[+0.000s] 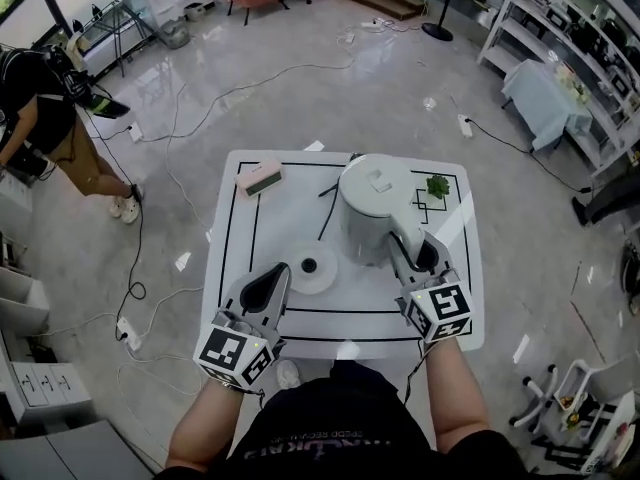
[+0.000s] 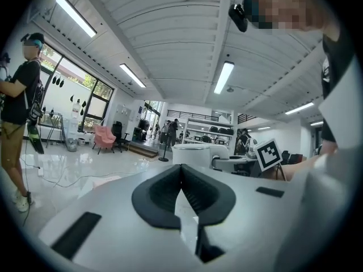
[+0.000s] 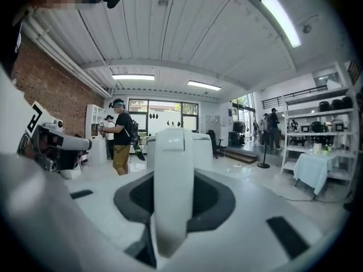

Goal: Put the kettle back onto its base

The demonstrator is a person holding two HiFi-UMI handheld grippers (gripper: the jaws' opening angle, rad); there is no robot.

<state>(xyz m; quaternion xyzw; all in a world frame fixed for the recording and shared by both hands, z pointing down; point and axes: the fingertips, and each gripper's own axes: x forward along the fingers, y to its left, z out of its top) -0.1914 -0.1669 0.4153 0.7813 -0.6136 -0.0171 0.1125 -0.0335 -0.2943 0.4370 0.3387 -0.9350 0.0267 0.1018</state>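
The white kettle (image 1: 372, 208) is over the white table (image 1: 250, 223), right of and beyond its round white base (image 1: 313, 267). My right gripper (image 1: 413, 246) is shut on the kettle's handle (image 3: 172, 191), which stands upright between the dark pads, with the kettle body (image 3: 201, 146) just behind. Whether the kettle's bottom touches the table I cannot tell. My left gripper (image 1: 279, 272) hovers just left of the base, shut and empty. In the left gripper view the left gripper (image 2: 182, 169) has its pads together, and the kettle (image 2: 194, 154) shows ahead of it.
A pink block (image 1: 260, 177) lies at the table's far left and a small green item (image 1: 437, 185) at its far right. A black cord (image 1: 328, 190) runs past the kettle. A person (image 1: 45, 118) stands to the left among floor cables; shelving (image 1: 580, 38) is at the right.
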